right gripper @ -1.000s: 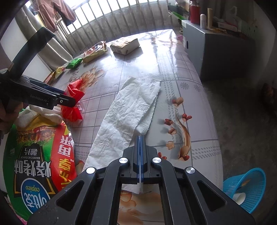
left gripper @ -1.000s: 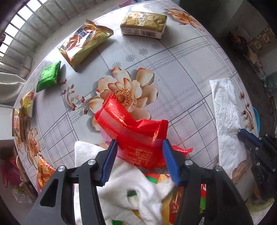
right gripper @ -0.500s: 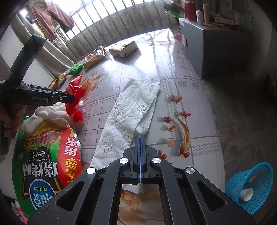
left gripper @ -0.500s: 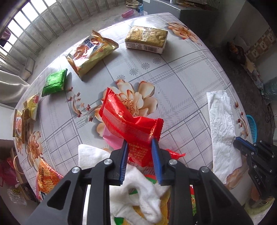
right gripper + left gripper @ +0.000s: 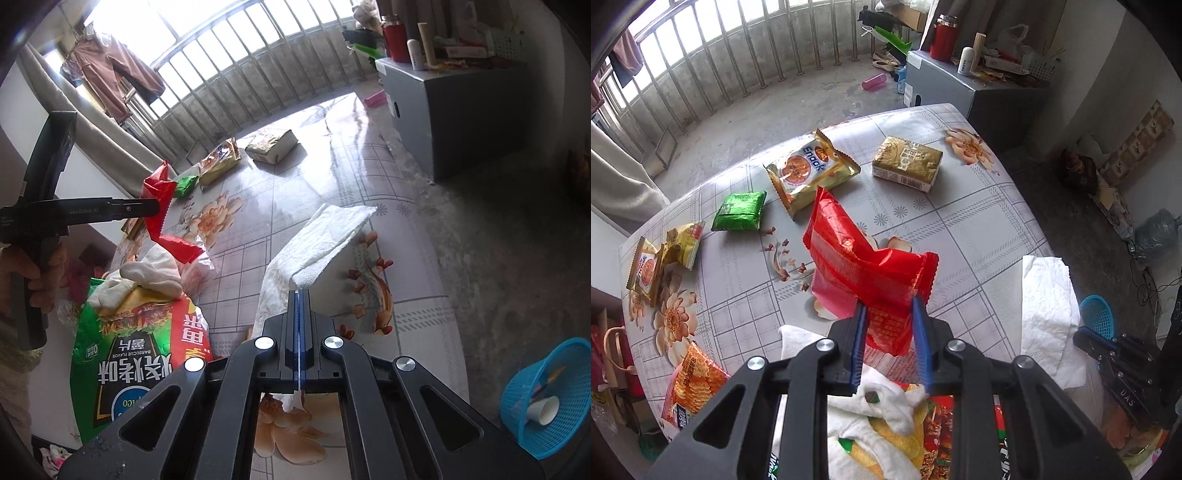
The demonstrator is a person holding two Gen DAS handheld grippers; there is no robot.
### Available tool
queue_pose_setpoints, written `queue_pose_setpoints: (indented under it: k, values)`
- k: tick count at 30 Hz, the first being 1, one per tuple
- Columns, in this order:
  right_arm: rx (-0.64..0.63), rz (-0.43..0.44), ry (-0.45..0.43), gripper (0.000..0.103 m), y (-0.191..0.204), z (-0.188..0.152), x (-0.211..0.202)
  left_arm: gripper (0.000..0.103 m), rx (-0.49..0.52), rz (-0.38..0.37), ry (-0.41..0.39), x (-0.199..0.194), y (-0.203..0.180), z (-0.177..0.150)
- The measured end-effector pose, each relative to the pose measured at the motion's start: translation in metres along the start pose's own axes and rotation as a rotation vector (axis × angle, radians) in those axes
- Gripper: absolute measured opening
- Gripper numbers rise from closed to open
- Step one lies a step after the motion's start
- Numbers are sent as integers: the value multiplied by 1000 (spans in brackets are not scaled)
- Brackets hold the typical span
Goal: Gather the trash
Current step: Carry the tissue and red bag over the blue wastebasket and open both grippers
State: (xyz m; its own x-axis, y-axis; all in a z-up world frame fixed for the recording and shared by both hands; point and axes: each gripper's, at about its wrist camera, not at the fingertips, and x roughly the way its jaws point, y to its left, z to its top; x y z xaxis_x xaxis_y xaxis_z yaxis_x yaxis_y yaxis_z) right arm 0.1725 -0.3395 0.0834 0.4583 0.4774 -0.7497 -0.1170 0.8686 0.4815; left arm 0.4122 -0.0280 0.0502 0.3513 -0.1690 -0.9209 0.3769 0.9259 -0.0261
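The red wrapper (image 5: 866,266) sits at frame centre, raised above the floral table (image 5: 967,229), clamped in the left gripper (image 5: 891,321). At lower centre of the right wrist view, the right gripper (image 5: 300,295) is clenched on the paper towel (image 5: 321,240). Below the wrapper lies a chip bag (image 5: 129,350).

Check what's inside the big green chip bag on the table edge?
Crumpled white tissue sticks out of the green chip bag mouth. The left gripper holds a red wrapper above it. Anything deeper is hidden by the tissue and bag walls.
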Motion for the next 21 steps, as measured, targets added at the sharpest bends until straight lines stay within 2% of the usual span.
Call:
queue_pose_setpoints:
  k: [6,12,21]
  values:
    - [19,18,-46,0,2,-2,-22,21,-3,-21,-96,-30,-8,0]
    - [38,35,-89,0,0,-6,-46,21,14,-41,-160,-55,-23,-5]
    - [103,23,-158,0,-21,-27,-89,21,88,-111,-227,-86,-69,-17]
